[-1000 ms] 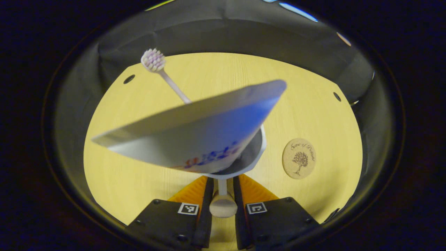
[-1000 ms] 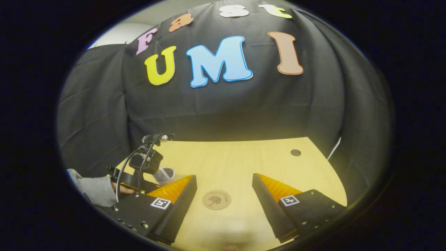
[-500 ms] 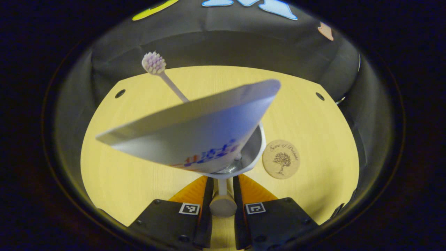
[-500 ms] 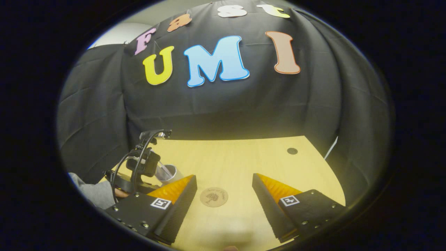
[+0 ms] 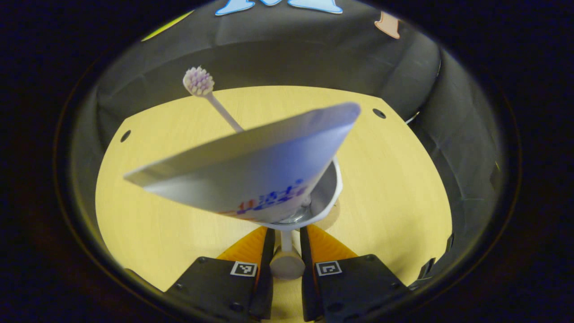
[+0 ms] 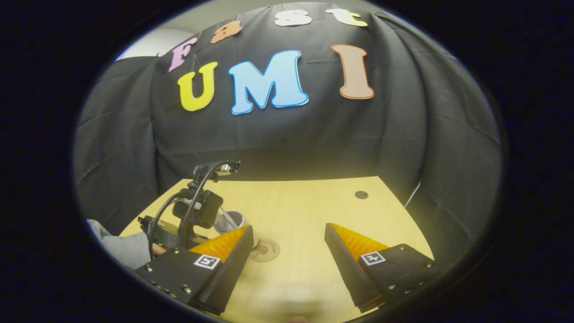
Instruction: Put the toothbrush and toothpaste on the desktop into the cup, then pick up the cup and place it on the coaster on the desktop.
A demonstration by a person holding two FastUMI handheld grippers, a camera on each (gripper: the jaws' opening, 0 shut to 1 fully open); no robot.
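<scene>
Your cup (image 5: 329, 190) holds the toothpaste (image 5: 251, 170), a white-blue tube leaning left, and the toothbrush (image 5: 199, 83), bristles up. The round coaster (image 6: 264, 249) lies just beside the cup, partly hidden.

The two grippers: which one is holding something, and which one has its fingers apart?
The left gripper is shut on the cup, pinching its handle. The right gripper holds nothing; its fingers stand wide apart above the desktop.

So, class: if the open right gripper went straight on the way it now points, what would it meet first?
Probably the light wooden desktop: the right gripper points over bare wood. The round cork coaster lies just left of that line, so depth leaves this uncertain.
</scene>
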